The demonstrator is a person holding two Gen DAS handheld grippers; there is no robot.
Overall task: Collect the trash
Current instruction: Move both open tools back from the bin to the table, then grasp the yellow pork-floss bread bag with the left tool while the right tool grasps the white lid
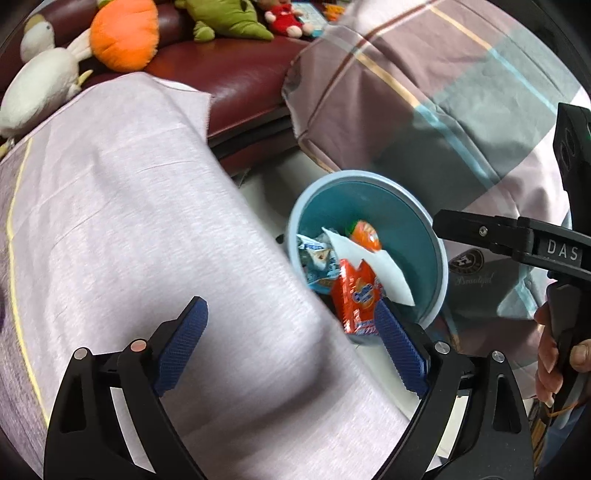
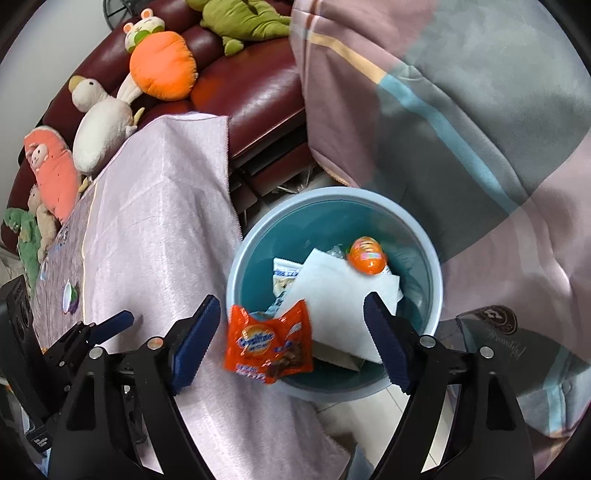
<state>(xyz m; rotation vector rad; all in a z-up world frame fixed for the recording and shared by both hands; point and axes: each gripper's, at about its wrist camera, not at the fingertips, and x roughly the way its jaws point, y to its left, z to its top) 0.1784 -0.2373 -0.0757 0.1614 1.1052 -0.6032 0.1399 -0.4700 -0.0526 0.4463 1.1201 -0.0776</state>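
The right claw point(image 2: 291, 339) stood spread, an orange wrapper point(image 2: 269, 345) loose between its fingers above the bin point(image 2: 240, 273); the left claw point(image 1: 291, 347) gaped too.

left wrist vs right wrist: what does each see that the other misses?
Left wrist only: the person's hand on the right claw's handle, and a red plush on the sofa.

Right wrist only: a pink plush, a green dinosaur plush, and a small cup on the tablecloth.

Both: the blue bin holding an orange wrapper, white paper and an orange ball; the carrot plush.
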